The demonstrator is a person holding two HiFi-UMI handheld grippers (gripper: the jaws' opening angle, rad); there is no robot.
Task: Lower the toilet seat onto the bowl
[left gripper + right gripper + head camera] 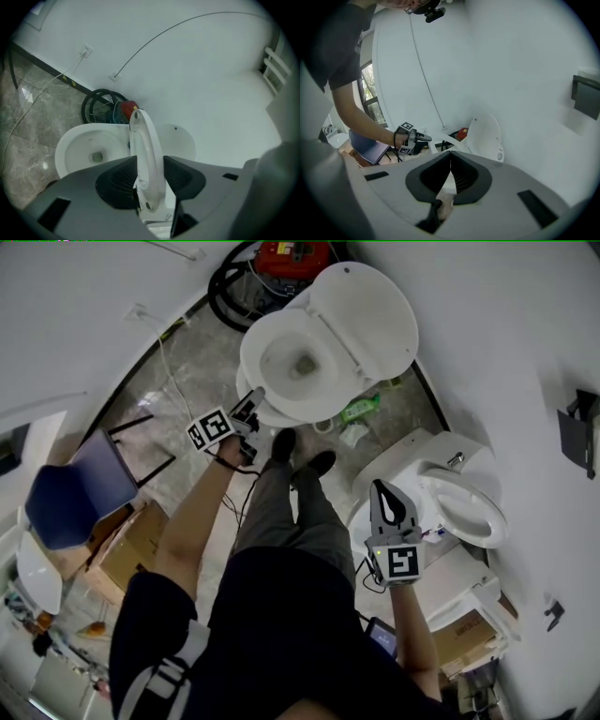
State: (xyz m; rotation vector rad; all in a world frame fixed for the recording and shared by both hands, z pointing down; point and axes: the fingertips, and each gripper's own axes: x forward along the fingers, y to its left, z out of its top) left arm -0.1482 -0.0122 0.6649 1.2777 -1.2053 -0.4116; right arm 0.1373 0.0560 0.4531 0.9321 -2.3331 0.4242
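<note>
The white toilet stands at the far wall, its lid (370, 315) leaning back upright. The toilet seat (255, 367) is part-way up, tilted over the bowl (281, 416). My left gripper (255, 401) is shut on the seat's front rim. In the left gripper view the seat (146, 154) runs edge-on between the jaws of the left gripper (150, 174), with the bowl (86, 150) to its left and the lid (180, 140) to its right. My right gripper (389, 501) hangs shut and empty near a second toilet; in the right gripper view my right gripper (451, 154) has its tips together.
A second toilet (464, 507) stands at the right wall, boxes below it. A blue chair (75, 488) and cardboard boxes (131, 549) are at the left. A black hose coil and a red device (291, 257) lie behind the toilet, green packaging (361, 409) beside its base.
</note>
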